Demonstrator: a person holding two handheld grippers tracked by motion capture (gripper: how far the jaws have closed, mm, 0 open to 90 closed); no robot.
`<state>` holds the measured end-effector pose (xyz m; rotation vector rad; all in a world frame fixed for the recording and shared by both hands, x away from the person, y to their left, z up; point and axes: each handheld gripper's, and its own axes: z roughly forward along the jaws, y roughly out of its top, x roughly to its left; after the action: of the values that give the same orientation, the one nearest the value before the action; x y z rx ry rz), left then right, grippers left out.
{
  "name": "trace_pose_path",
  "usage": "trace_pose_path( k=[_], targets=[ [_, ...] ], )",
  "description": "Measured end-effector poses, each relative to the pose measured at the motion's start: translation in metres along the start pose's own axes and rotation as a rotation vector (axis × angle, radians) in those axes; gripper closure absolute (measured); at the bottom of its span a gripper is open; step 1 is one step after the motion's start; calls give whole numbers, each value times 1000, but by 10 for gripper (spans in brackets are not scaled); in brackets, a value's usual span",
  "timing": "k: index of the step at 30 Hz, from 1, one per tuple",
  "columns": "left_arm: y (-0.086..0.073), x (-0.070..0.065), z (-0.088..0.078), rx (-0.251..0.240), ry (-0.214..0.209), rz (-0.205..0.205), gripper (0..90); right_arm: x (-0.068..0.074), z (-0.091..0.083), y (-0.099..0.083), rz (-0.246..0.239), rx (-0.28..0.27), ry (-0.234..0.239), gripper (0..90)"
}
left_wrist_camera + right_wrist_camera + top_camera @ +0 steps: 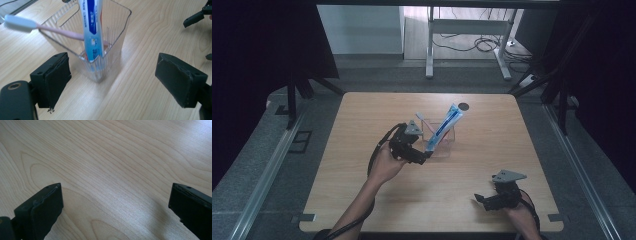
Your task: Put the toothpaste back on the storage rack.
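Note:
A clear plastic cup (444, 142) (113, 42) stands near the middle of the wooden table (362, 165). In it lean a blue and white toothpaste tube (443, 127) (93, 27) and a pink toothbrush (53, 30) with a white head (420, 118). My left gripper (424, 157) (117, 80) is open just in front of the cup, its jaws wide apart and touching nothing. My right gripper (481, 200) (115, 205) hovers open near the table's front right edge, with bare wood between its jaws.
A dark round mark (463, 106) lies on the table behind the cup. Metal desk legs (430, 45) and cables stand on the floor beyond the far edge. Black drapes hang at both sides.

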<state>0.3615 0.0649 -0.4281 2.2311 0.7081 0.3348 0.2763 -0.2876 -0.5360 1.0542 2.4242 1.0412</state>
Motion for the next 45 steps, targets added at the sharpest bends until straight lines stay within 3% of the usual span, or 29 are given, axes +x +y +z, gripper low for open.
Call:
trace_pose_path(
  k=[26,45],
  targets=[
    [-57,5,-36,-5,47,-67,128,2,1,0,-6,7,0,0],
    [-99,-3,-58,11,80,-109,128,4,2,1,-10,14,-1,0]
  ],
)
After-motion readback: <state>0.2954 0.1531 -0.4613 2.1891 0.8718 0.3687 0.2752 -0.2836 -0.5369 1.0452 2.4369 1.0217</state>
